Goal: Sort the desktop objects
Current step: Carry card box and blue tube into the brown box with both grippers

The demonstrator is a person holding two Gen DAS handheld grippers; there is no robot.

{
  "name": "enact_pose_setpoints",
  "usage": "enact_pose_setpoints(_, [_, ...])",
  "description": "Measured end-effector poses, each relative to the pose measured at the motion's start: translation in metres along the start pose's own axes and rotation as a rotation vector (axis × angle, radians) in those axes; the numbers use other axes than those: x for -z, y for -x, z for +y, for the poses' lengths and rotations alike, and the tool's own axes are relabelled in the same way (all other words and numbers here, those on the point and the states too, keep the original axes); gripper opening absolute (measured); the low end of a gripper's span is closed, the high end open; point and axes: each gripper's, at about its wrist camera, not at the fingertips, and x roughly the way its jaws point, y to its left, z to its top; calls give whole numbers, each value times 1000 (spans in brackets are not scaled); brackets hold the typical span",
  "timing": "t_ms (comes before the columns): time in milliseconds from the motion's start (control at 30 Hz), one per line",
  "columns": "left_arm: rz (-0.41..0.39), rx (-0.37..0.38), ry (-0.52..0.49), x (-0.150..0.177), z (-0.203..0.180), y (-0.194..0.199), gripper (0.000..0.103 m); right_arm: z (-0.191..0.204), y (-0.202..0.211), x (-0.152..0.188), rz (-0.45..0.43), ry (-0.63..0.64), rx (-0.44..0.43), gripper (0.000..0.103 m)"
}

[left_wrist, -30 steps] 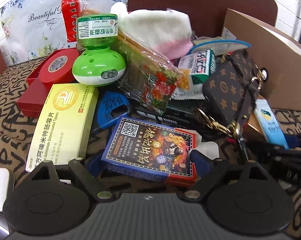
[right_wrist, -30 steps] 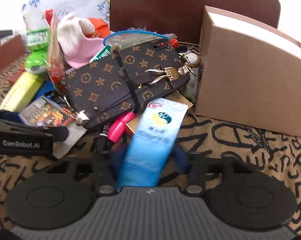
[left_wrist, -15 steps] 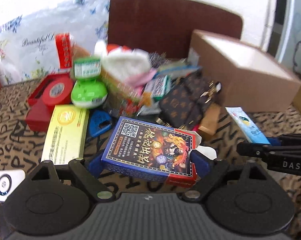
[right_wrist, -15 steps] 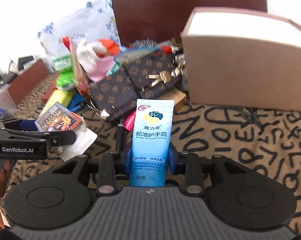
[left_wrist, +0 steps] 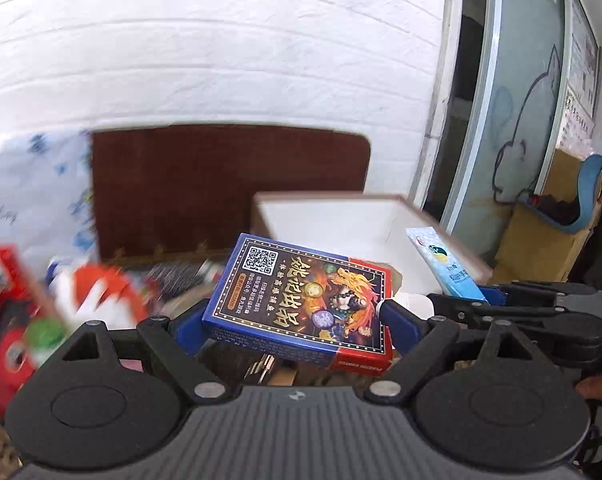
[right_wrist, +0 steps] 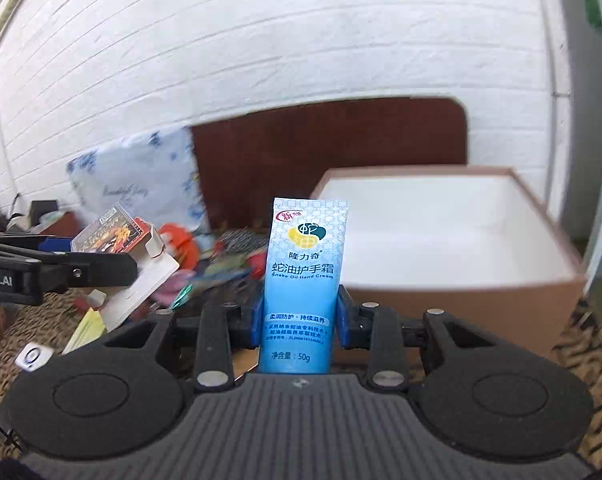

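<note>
Home room: white brick wall point(right_wrist: 261, 40), cluttered patterned tabletop point(right_wrist: 597, 344), sliding glass door point(left_wrist: 513, 120).

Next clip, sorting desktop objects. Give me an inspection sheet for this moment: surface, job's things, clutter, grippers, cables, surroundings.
Surface: patterned brown cloth, largely covered.
Job's things: playing-card box and blue hand cream tube, both lifted; open cardboard box ahead, white inside, nothing seen in it.
Clutter: blurred heap to the left, with a red tin and a yellow box.
Grippers: left hand-held gripper shut on the card box; right hand-held gripper shut on the tube.
Cables: nothing seen.
Surroundings: white brick wall, brown headboard-like panel, floral bag, glass door.
</note>
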Motion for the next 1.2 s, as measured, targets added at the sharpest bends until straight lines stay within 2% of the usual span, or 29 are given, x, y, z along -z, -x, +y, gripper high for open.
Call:
enact_pose_setpoints(200, [41, 42, 25, -47, -25, -63, 92, -49, -32, -38, 43, 62, 136, 33])
enact_pose_setpoints(433, [113, 20, 9, -70, -56, -140, 92, -101, -107, -48, 210, 90, 243, 33])
enact_pose_setpoints(733, [271, -20, 74, -68, -55, -240, 92, -156, -193, -50, 437, 96, 308, 33])
enact_pose_setpoints(867, [326, -68, 67, -64, -54, -277, 92, -173, -222, -48, 509, 105, 329, 33])
enact_pose_setpoints(1000, [361, -80, 79, -61, -52, -303, 92, -177, -241, -49, 568, 142, 328, 33])
enact_pose_setpoints(1200, [440, -33, 181, -61, -41, -322, 92, -178, -265, -56, 645, 187, 344, 33])
